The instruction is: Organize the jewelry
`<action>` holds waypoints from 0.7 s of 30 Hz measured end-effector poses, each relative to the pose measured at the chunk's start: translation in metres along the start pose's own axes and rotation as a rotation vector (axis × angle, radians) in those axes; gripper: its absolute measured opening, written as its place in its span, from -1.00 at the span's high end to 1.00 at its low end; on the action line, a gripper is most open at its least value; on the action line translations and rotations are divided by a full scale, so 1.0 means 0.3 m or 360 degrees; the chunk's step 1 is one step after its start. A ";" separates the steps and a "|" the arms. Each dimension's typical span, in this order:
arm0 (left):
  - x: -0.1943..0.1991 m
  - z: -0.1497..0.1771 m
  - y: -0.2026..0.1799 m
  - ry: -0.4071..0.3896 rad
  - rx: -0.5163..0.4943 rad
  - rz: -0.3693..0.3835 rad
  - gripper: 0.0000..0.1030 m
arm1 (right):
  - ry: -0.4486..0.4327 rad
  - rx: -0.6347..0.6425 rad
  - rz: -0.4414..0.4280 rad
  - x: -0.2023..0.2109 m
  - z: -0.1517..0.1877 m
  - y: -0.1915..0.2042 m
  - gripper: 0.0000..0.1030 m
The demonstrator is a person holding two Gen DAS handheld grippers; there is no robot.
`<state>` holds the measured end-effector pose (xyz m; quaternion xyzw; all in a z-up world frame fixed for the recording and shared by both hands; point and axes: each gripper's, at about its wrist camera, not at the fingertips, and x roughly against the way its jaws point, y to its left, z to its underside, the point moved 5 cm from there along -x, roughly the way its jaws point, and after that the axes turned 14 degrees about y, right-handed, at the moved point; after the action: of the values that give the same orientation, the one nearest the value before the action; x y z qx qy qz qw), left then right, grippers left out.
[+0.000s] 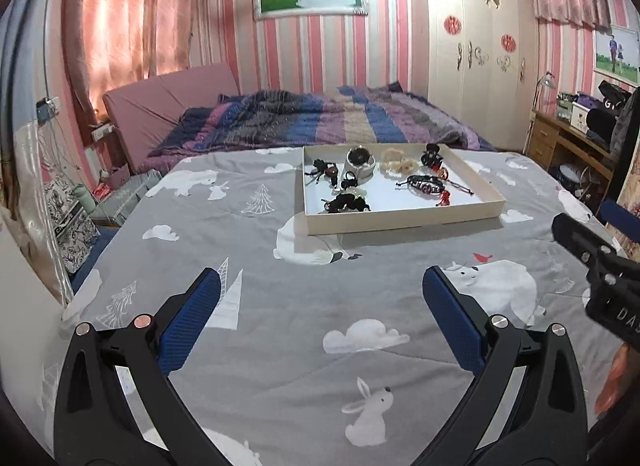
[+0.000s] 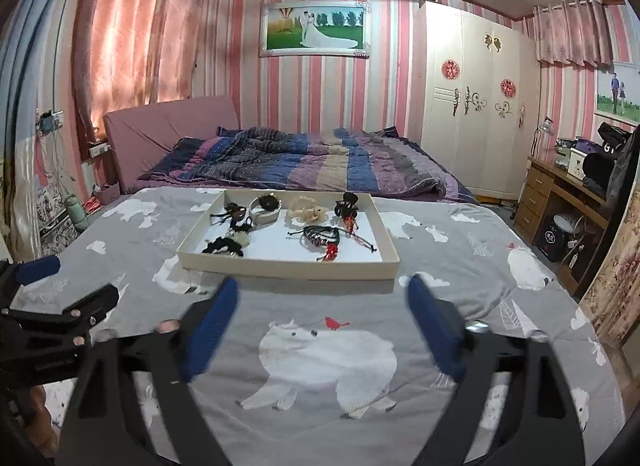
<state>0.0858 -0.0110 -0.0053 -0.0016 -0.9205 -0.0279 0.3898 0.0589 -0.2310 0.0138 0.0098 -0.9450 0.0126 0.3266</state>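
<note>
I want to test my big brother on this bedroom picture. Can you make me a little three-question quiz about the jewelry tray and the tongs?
1. True or false: the shallow cream cardboard tray rests on the grey polar-bear quilt.
2. Are the left tongs and right tongs holding anything? A) bracelet B) nothing C) hair clip
3. Fill in: beside the white round watch box lies a fluffy ______ scrunchie.

Key: 1 true. 2 B, both open and empty. 3 cream.

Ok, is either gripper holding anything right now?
No. The left gripper and right gripper are both open and empty; everything lies in the tray.
</note>
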 end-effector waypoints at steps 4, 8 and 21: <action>0.041 0.037 -0.024 -0.0074 -0.0025 -0.0042 -0.94 | -0.0062 -0.0048 0.0018 0.031 0.035 -0.010 -0.81; 0.086 0.061 -0.035 -0.0139 -0.0019 -0.0015 -0.94 | -0.0058 -0.0069 0.0034 0.036 0.058 -0.020 -0.85; 0.107 0.085 0.016 -0.0110 0.0081 -0.0009 -0.94 | 0.0000 -0.0054 0.0024 0.066 0.119 0.006 -0.88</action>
<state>0.0453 -0.0055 0.0003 0.0097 -0.9339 -0.0056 0.3574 0.0211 -0.2306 -0.0022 -0.0029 -0.9452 -0.0011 0.3265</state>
